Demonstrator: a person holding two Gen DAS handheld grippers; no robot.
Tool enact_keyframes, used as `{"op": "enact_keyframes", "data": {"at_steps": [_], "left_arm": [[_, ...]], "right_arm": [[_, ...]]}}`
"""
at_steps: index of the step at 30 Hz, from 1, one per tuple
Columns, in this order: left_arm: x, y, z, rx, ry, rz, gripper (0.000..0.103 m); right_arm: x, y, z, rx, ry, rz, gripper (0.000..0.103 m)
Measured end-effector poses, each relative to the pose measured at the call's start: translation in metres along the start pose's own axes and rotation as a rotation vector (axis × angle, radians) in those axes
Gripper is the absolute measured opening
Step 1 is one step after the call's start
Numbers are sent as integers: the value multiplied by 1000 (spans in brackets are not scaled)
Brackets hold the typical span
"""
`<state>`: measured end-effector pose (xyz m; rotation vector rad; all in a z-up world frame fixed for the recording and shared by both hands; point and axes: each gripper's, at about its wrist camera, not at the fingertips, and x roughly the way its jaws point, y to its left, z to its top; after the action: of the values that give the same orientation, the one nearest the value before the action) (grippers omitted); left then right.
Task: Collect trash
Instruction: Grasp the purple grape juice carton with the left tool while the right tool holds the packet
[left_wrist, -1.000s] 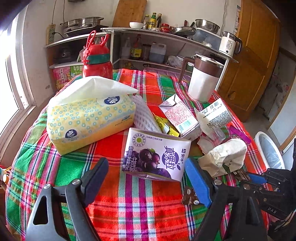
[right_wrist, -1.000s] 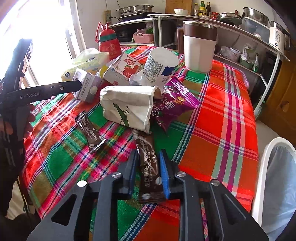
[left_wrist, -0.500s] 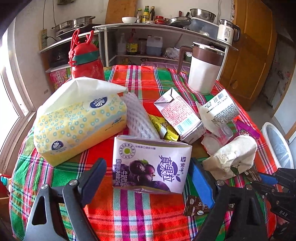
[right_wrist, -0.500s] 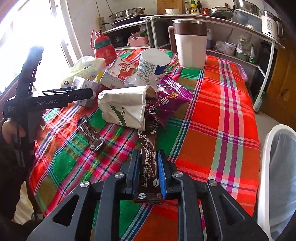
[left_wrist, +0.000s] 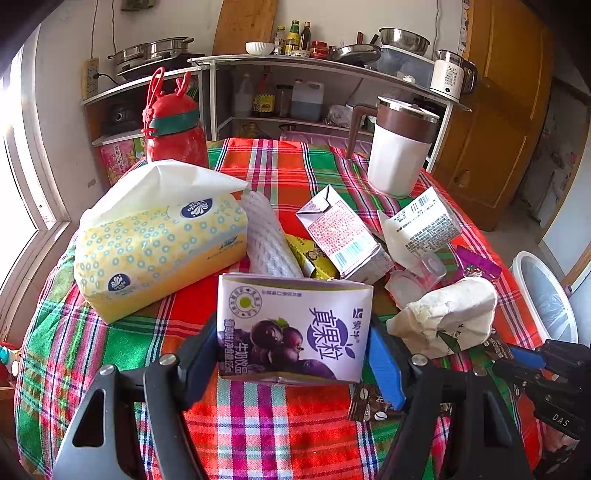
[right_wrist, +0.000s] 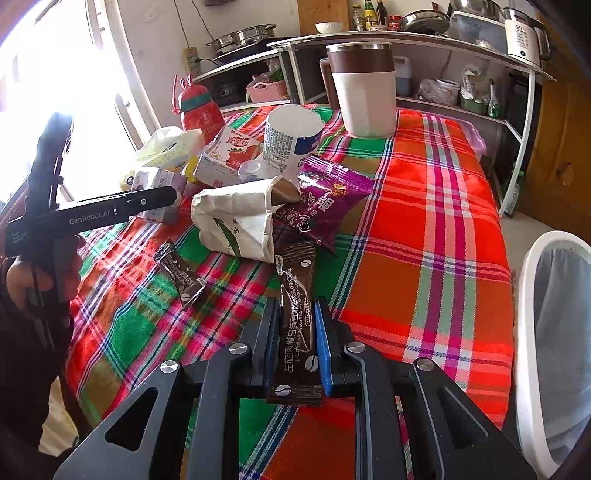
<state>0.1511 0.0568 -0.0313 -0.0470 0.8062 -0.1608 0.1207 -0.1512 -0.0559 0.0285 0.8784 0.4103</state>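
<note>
A purple milk carton (left_wrist: 295, 325) lies on the plaid tablecloth (left_wrist: 266, 424) between the fingers of my left gripper (left_wrist: 291, 328). Its jaws are closing, and both pads touch the carton's sides. My right gripper (right_wrist: 295, 321) is shut on a brown coffee sachet (right_wrist: 297, 291) that sticks out forward above the cloth. More trash lies in a heap: a crumpled white paper bag (right_wrist: 236, 221), a purple snack wrapper (right_wrist: 325, 210), a second brown sachet (right_wrist: 181, 275), a strawberry milk carton (left_wrist: 343, 236) and a tipped white cup (left_wrist: 424, 225).
A white bin (right_wrist: 532, 258) stands off the table's right edge. A yellow tissue pack (left_wrist: 159, 240), a red bottle (left_wrist: 173, 129) and a white jug (left_wrist: 399, 155) stand at the back. Shelves with pots run behind the table. A hand (right_wrist: 44, 273) holds the left gripper.
My left gripper has moved forward until the purple carton sits between its fingers, and the jaws have narrowed onto it. The right gripper keeps the sachet and has rolled slightly.
</note>
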Motion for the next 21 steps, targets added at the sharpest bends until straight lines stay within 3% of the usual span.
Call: {"op": "enact_keyframes", "data": {"at_steps": [10, 21], "left_arm": [[-35, -22, -5, 34, -45, -49, 75], [-62, -74, 1, 120, -84, -123, 75]], "right_arm": [[-23, -2, -3, 35, -54, 11, 20], [-64, -17, -7, 101, -147, -18, 20]]}}
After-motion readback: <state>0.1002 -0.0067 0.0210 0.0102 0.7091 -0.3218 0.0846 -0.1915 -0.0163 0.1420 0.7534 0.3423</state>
